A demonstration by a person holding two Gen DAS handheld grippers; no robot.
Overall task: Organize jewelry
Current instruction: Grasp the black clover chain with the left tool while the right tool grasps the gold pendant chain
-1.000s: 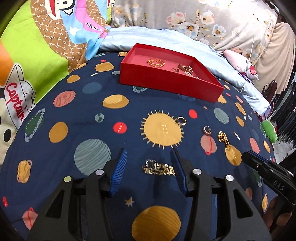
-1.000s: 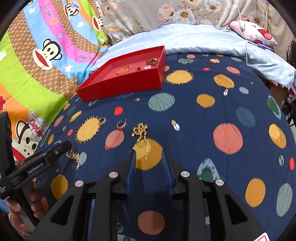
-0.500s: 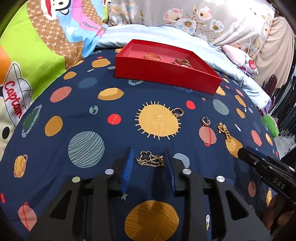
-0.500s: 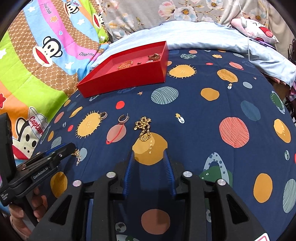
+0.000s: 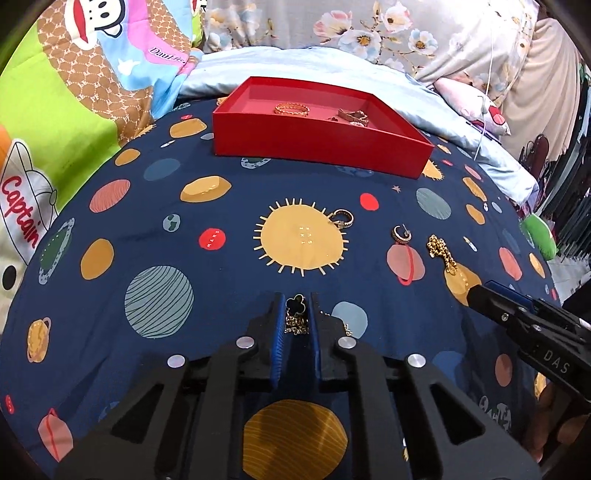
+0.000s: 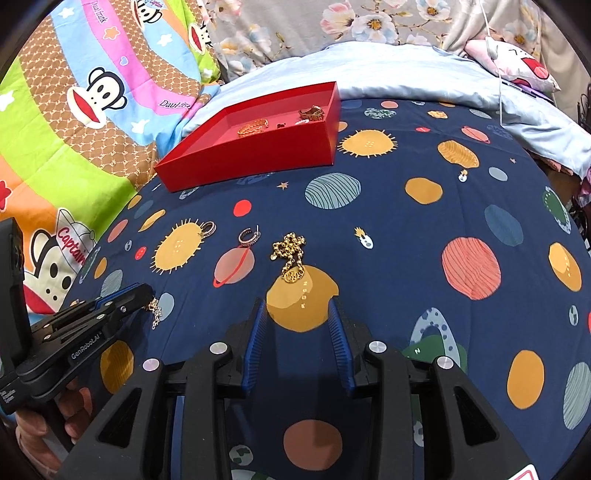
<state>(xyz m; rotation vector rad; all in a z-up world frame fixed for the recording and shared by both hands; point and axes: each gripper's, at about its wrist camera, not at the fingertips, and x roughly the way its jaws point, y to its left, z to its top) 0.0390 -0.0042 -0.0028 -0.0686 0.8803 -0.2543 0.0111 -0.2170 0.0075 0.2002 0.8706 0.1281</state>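
In the left wrist view my left gripper (image 5: 295, 297) is shut on a gold chain with a black clover charm (image 5: 295, 305), low on the navy planet-print bedspread (image 5: 155, 236). From the right wrist view its tip (image 6: 144, 291) has chain links (image 6: 157, 314) trailing below it. My right gripper (image 6: 297, 306) stands open with nothing between its pads, just short of a chunky gold chain (image 6: 290, 254). A hoop earring (image 6: 248, 236) and a ring (image 6: 207, 229) lie to its left. The red tray (image 5: 317, 144) at the back holds a gold bangle (image 5: 291, 109) and other small pieces (image 5: 354, 116).
A monkey-print quilt (image 6: 85, 122) lies left of the tray; a light blue sheet (image 6: 406, 77) and floral pillows (image 5: 369, 33) are behind it. A pink plush toy (image 6: 517, 70) sits at the back right. The bed drops off at the right edge.
My left gripper's jaws have closed from wide apart onto the clover chain, gathering it between the pads. The right gripper has opened slightly and stayed in place.
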